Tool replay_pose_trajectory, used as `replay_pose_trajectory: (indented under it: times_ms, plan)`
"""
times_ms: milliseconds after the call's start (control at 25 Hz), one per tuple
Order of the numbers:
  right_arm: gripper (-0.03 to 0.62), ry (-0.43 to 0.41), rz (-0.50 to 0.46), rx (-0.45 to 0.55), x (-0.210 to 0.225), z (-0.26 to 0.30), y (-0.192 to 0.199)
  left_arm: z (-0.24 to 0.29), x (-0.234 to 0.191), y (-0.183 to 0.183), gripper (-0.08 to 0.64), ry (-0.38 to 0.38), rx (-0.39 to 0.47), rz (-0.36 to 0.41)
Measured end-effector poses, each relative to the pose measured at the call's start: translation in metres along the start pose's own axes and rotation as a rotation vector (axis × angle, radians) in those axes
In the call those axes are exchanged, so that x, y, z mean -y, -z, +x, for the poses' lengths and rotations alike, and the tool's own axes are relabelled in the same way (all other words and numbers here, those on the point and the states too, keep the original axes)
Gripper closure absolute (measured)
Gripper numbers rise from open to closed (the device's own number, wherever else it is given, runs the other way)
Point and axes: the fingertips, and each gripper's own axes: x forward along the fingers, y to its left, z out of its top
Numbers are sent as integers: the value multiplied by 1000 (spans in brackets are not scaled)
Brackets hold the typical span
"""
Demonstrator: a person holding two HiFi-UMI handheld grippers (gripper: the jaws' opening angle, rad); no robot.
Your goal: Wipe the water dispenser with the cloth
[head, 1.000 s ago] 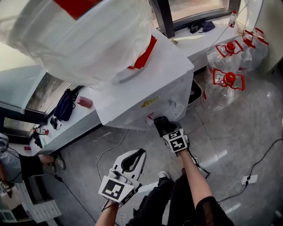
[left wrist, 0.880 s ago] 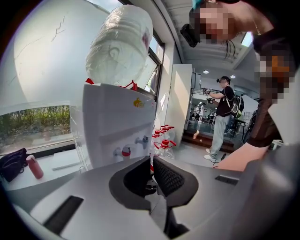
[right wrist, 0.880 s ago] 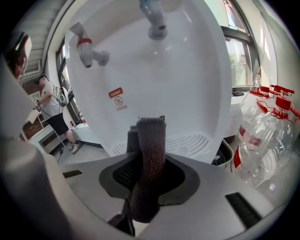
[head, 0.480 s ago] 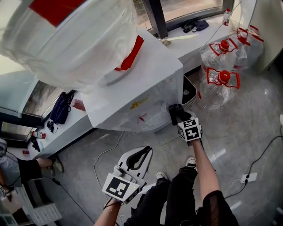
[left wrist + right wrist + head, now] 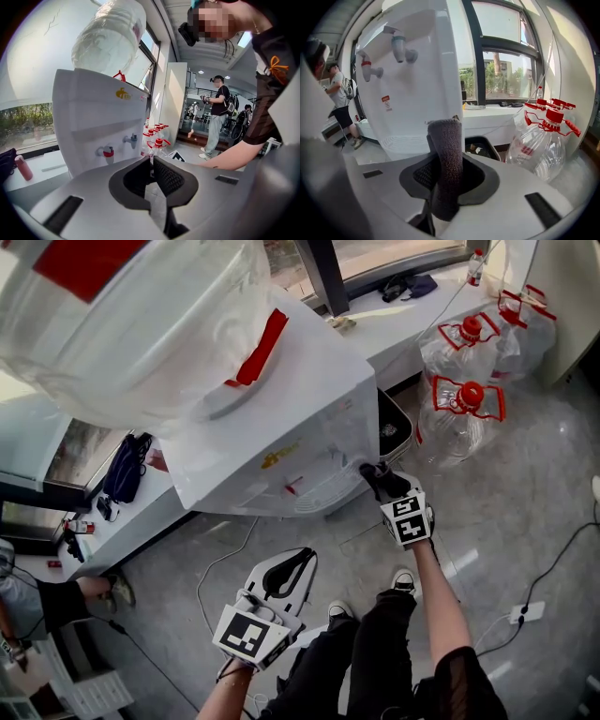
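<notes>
Right hand-held gripper [image 5: 377, 478] clenched on dark cloth [image 5: 446, 161], which stands upright between its jaws, at the lower front corner of the white water dispenser [image 5: 300, 418]; contact cannot be told. Left hand-held gripper [image 5: 291, 572] hangs apart from the dispenser, above the floor [image 5: 506, 512], jaws together, empty.

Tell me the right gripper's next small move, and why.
Probably ease the right gripper forward so the cloth presses the front corner of the water dispenser, then drag along it. The jaws are clamped on the folded cloth, whose top sits beside that corner; contact isn't clear.
</notes>
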Motion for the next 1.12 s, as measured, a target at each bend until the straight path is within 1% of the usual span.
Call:
replay_pose_trajectory:
  times_ms: [80, 160, 280, 360, 520, 720, 800, 880, 1000, 1120]
  plan:
    - [479, -44, -25, 0, -21, -7, 14, 1, -3, 2, 531, -11, 3, -4]
    - [479, -113, -58, -8, -49, -11, 31, 3, -8, 7, 531, -25, 1, -7]
    - [477, -231, -104, -28, -95, -2, 57, 3, -15, 16, 531, -48, 3, -12]
    - [478, -290, -120, -38, -122, 8, 67, 2, -19, 21, 531, -64, 7, -13]
    - [477, -383, -149, -39, -168, 31, 70, -2, -26, 35, 531, -85, 4, -7]
    - [477, -482, -249, -33, -212, 58, 65, -8, -44, 53, 531, -130, 12, -12]
    - [477, -495, -294, -46, -218, 70, 71, -9, -51, 61, 531, -149, 17, -15]
    - [477, -481, -333, -67, -214, 82, 79, -8, -56, 69, 531, -163, 22, -17]
    - [477, -418, -340, -90, -188, 96, 84, -7, -60, 76, 531, -171, 29, -18]
    - [477, -334, -328, -111, -146, 103, 84, -5, -61, 77, 531, -169, 35, -24]
